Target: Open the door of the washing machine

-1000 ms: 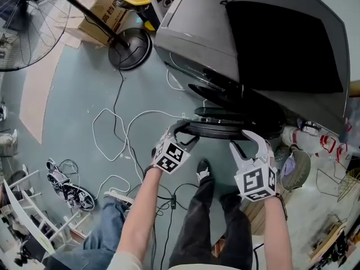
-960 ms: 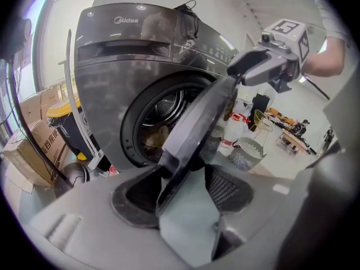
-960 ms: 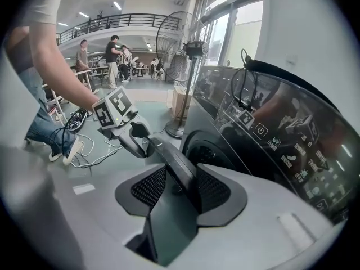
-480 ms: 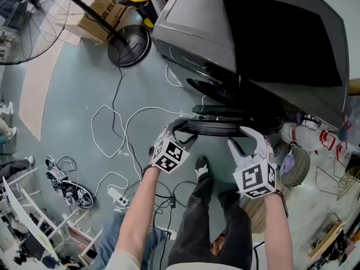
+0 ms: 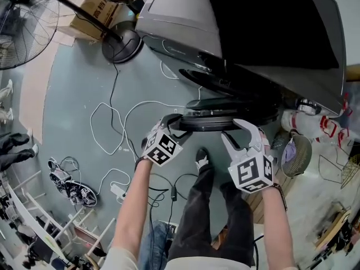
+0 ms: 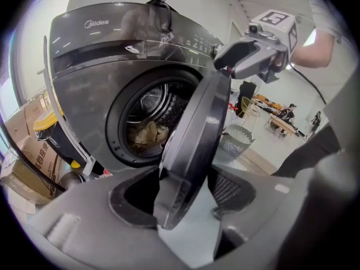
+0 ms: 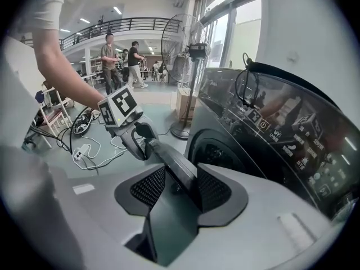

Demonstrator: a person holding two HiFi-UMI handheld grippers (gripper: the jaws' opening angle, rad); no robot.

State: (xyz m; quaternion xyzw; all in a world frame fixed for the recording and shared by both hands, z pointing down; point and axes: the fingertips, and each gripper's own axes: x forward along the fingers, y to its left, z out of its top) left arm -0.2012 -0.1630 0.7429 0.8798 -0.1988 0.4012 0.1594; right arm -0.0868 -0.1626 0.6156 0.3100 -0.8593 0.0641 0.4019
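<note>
The dark grey washing machine (image 5: 185, 21) (image 6: 101, 77) stands with its round door (image 5: 216, 120) (image 6: 197, 134) swung out, and laundry shows in the drum (image 6: 147, 133). My left gripper (image 5: 170, 124) (image 6: 185, 193) straddles the door's left rim. Its jaws are opening, and a gap shows between the rim and one pad. My right gripper (image 5: 239, 131) (image 7: 179, 187) is shut on the door's right rim (image 7: 169, 159), with both pads against it. Each gripper shows in the other's view, the right gripper (image 6: 253, 55) above the door and the left gripper (image 7: 135, 136) at its far end.
A standing fan's round base (image 5: 119, 45) and a cardboard box (image 5: 93, 7) sit left of the machine. White and black cables (image 5: 112, 122) trail over the floor. A wire basket (image 5: 295, 159) stands at the right. My legs and a shoe (image 5: 202, 162) are under the door.
The left gripper's jaws have spread a little around the door rim. Both hands stay at the door, and the head view has shifted slightly.
</note>
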